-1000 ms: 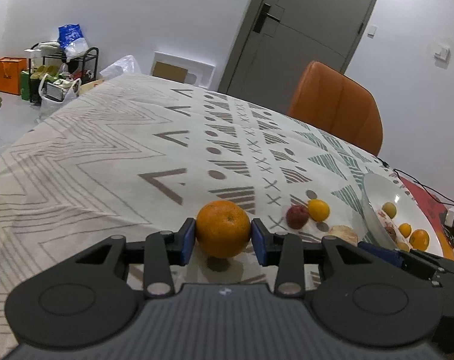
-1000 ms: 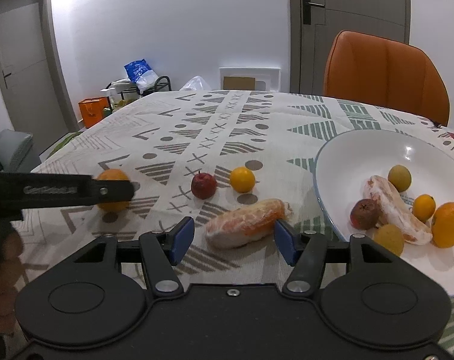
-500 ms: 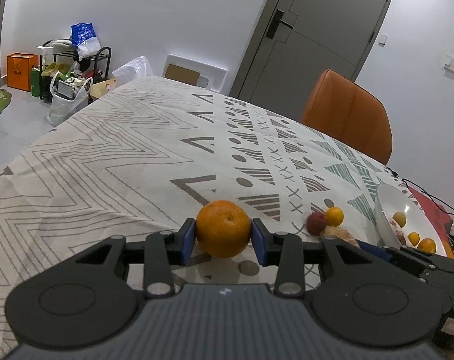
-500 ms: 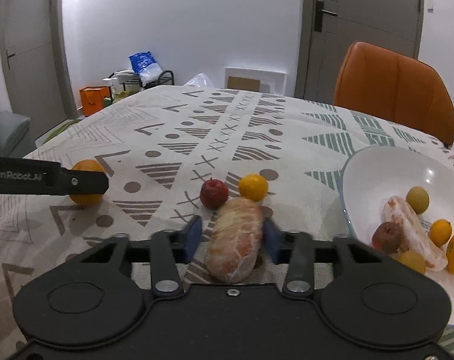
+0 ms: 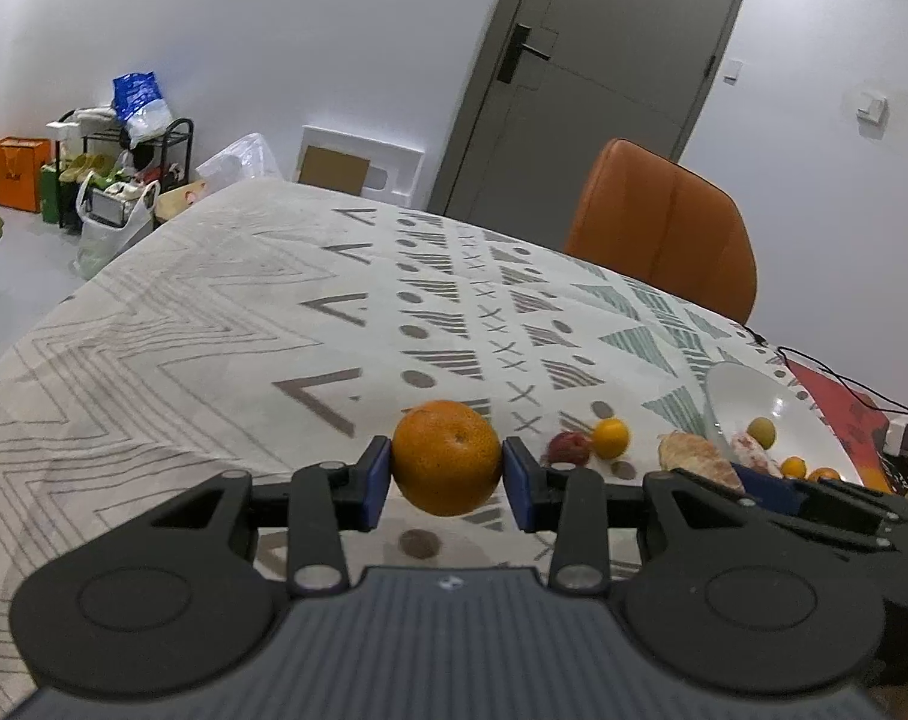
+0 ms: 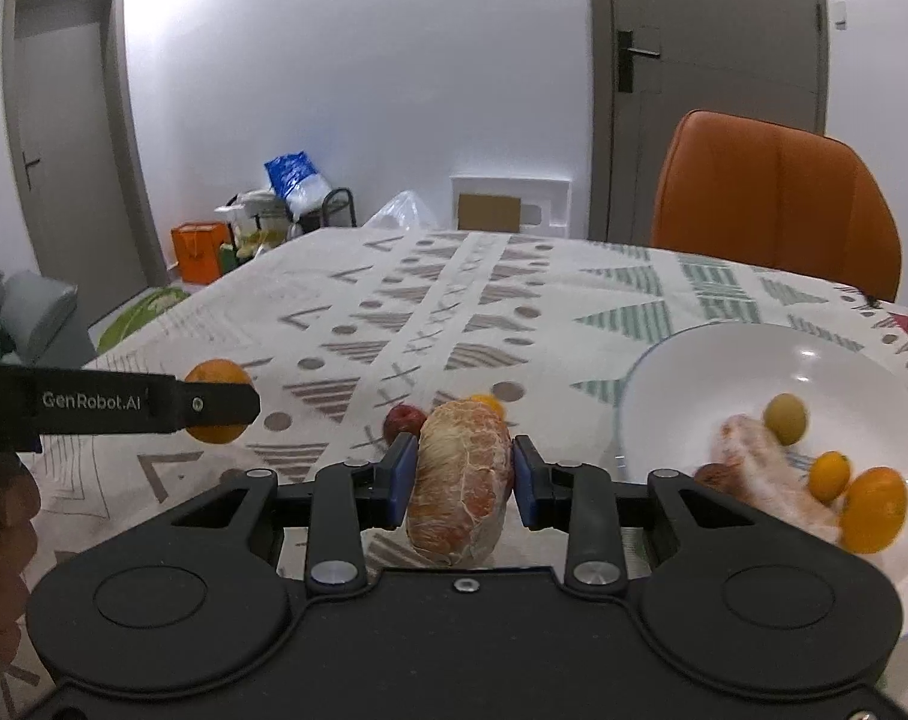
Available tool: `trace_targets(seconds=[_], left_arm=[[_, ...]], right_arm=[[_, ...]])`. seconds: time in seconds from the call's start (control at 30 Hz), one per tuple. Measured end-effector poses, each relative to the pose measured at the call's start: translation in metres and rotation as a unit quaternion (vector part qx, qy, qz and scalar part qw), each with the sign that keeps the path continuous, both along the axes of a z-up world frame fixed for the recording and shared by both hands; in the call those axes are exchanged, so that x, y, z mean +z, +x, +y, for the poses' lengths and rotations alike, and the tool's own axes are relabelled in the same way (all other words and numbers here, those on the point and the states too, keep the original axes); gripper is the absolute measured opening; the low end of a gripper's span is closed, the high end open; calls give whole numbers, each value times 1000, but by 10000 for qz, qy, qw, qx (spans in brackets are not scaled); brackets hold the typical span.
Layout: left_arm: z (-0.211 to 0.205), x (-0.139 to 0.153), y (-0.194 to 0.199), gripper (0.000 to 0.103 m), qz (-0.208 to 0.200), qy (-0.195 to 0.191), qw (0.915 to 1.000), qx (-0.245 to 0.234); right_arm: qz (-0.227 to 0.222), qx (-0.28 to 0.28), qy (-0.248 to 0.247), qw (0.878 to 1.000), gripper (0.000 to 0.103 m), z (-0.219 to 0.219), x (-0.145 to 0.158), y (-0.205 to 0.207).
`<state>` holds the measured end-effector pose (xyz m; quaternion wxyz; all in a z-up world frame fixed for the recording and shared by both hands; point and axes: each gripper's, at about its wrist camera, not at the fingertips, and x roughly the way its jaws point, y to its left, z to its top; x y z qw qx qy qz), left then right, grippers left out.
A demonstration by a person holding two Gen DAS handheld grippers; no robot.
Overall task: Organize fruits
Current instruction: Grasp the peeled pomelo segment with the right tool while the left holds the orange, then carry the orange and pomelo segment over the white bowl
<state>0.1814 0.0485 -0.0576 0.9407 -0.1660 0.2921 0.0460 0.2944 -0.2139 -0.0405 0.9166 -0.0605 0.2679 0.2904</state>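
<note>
My left gripper (image 5: 446, 483) is shut on a large orange (image 5: 446, 457) and holds it above the patterned tablecloth; the orange also shows in the right wrist view (image 6: 215, 401). My right gripper (image 6: 461, 483) is shut on a peeled grapefruit piece (image 6: 461, 489), lifted just left of the white bowl (image 6: 748, 360). The bowl holds several small fruits and another peeled piece (image 6: 766, 474). A red fruit (image 6: 403, 421) and a small orange fruit (image 6: 488, 403) lie on the cloth beyond it.
An orange chair (image 6: 778, 204) stands at the table's far right side. A red mat with cables (image 5: 838, 402) lies past the bowl. Bags and a rack (image 5: 117, 162) stand on the floor beyond the far left corner.
My right gripper has closed on the peeled grapefruit piece and lifted it off the cloth. My left gripper has risen with the orange and drawn back.
</note>
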Motion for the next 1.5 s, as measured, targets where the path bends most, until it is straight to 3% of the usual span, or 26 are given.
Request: trace_targets(seconds=[0.3,0.87,1.5], left_arm=[[-27,7,7,38,-20,138,9997,-198],[-85,19,29,38,-107,256,9975,-657],[-128,33,50,38,-198,393,9936,-1038]], right_arm=[[8,-390,348,9986,32,-41,6,7],[-127,-1187,540,9914,32,-124,12,22],[-263,-1646,546,9845,32,-166,20,46]])
